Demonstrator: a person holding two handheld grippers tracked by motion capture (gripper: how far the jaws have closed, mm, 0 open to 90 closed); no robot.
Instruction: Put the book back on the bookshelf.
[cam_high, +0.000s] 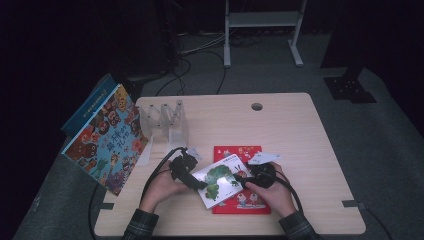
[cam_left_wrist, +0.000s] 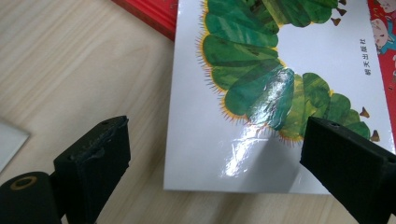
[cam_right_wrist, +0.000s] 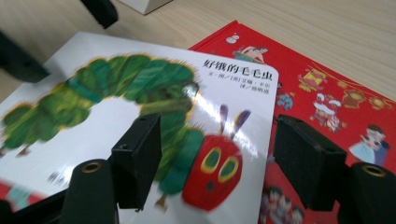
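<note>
Both hands enter at the bottom of the high view. Left gripper (cam_high: 200, 184) has its jaws released, straddling the corner of the caterpillar book (cam_high: 220, 181). Right gripper (cam_high: 243, 182) also stands unclenched over the book's right edge. That book lies on the red book (cam_high: 248, 152), lower centre of the table (cam_high: 295, 130).

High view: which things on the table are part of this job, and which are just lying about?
In the job:
caterpillar book
red book beneath it
left gripper
right gripper

Lying about:
clear rack
monster book, leaning at the left edge
</note>
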